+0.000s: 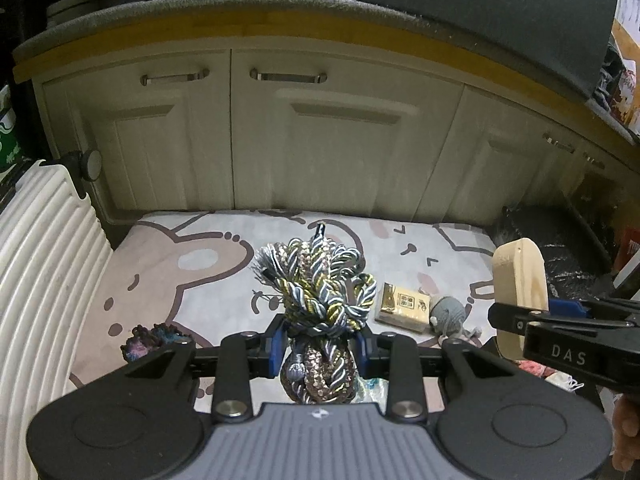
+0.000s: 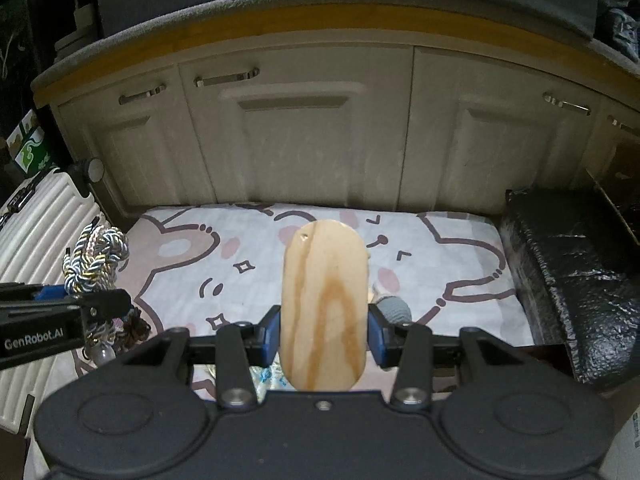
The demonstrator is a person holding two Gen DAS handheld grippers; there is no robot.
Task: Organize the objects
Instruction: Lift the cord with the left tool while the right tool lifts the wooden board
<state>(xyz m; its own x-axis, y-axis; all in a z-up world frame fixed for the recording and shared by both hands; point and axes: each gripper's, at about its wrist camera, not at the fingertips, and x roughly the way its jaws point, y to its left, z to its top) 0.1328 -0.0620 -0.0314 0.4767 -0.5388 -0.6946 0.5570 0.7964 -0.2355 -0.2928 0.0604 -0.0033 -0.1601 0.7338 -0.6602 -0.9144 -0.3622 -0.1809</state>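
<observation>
My left gripper is shut on a knotted bundle of twisted silver, blue and gold rope, held above the cartoon-print mat. My right gripper is shut on an oval wooden board, its blue pads pressing both long edges. Each view shows the other hand's load: the board in the right gripper at the right edge, and the rope in the left gripper at the left edge. On the mat lie a gold packet, a grey crochet toy and a dark multicoloured knit piece.
Cream cabinet doors with a wood-edged top close off the far side of the mat. A white ribbed suitcase stands along the left. A black foil-wrapped box borders the right. Part of a hand shows at the lower right.
</observation>
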